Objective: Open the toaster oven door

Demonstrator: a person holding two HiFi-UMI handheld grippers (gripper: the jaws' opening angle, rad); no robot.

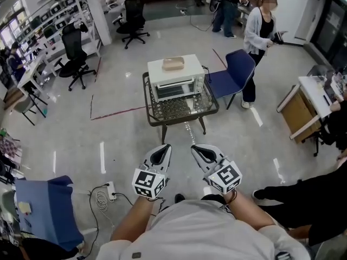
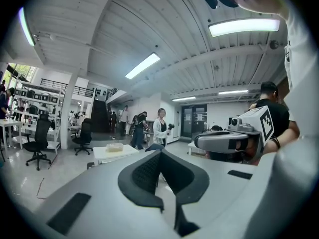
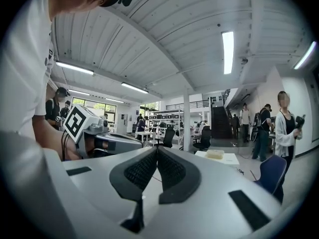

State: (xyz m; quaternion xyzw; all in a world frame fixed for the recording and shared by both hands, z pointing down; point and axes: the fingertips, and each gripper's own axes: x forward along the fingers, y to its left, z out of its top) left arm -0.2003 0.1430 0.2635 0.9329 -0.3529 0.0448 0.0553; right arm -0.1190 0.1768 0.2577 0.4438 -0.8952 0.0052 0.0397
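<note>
A glossy pale grey floor carries thin red tape lines. Black swivel office chairs stand near white wall shelving at the left. A dark metal-framed glass-topped table sits mid-floor, a blue plastic chair just beside it. A wooden-sided desk stands at the right. Overhead, long fluorescent strip lights run along a white ribbed ceiling; a black staircase rises at the back.

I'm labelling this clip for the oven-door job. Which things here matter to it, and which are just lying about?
For the job: toaster oven, its door closed; left gripper and right gripper, both shut, empty, far from it.

Just lying about: tub on the oven's top, glass table under it, blue chair, black office chairs, power strip on the floor.
</note>
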